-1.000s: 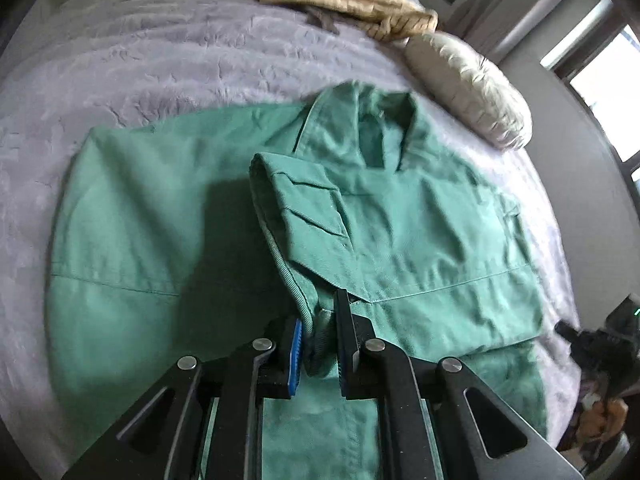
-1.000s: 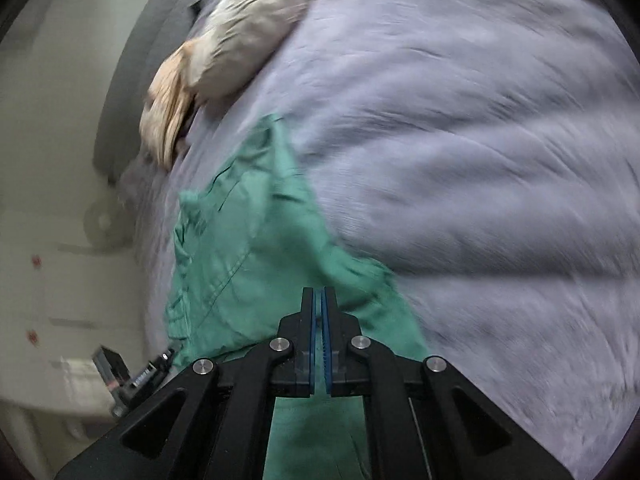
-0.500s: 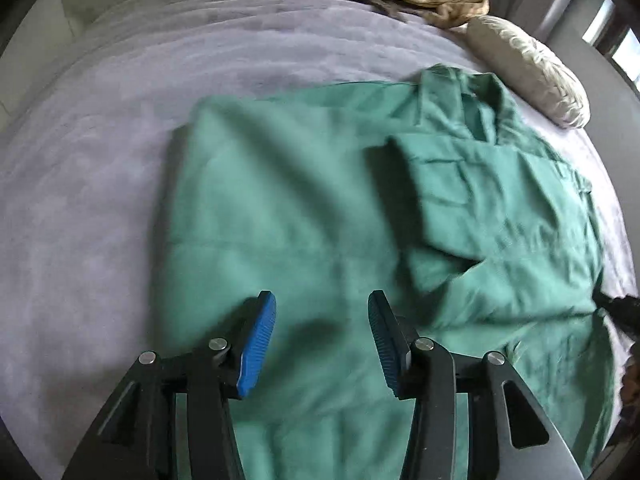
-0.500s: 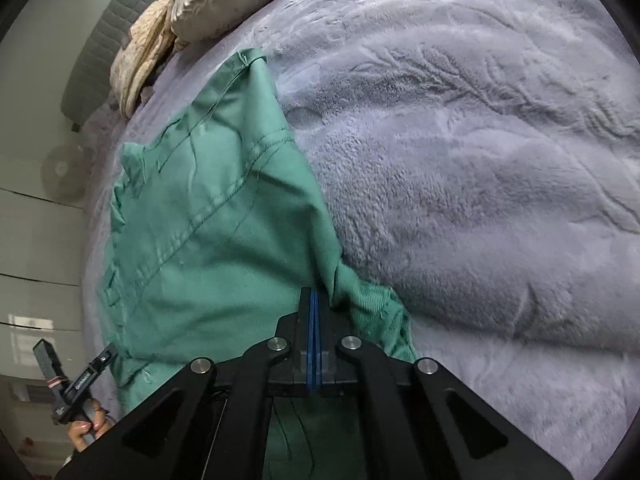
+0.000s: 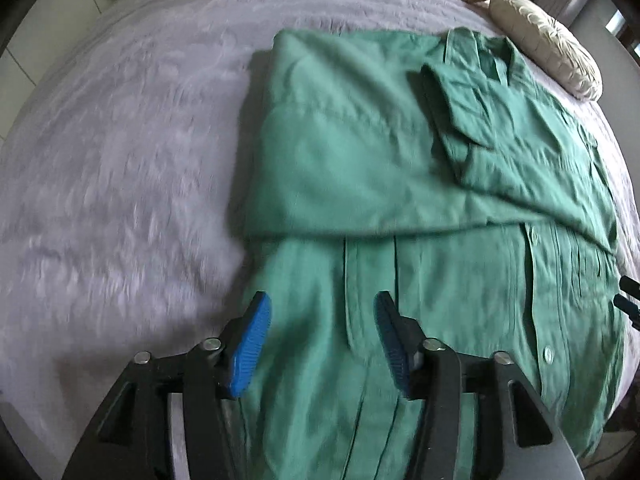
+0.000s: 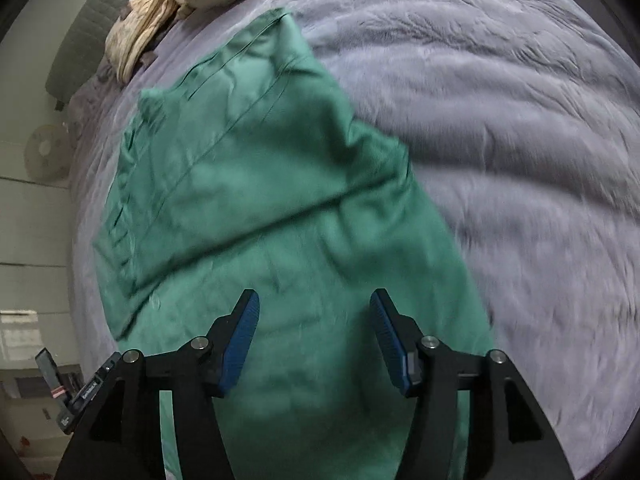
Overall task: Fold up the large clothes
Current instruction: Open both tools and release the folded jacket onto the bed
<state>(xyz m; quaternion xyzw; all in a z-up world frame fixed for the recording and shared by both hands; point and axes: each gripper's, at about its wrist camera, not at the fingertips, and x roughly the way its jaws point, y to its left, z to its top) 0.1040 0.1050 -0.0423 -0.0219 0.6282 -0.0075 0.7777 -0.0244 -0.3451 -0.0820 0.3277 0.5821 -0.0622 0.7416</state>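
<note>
While your left hand-held gripper (image 5: 322,340) hangs with its blue pads wide apart and holding nothing, your right hand-held gripper (image 6: 314,340) gapes just as wide. Beyond both, the green shirt (image 5: 420,184) lies partly folded on the bed (image 5: 120,160), with a pillow (image 5: 548,44) farther off.

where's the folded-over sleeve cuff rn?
Left wrist view, upper right: the cuff lies on the green shirt, just below its collar, near the pillow.
</note>
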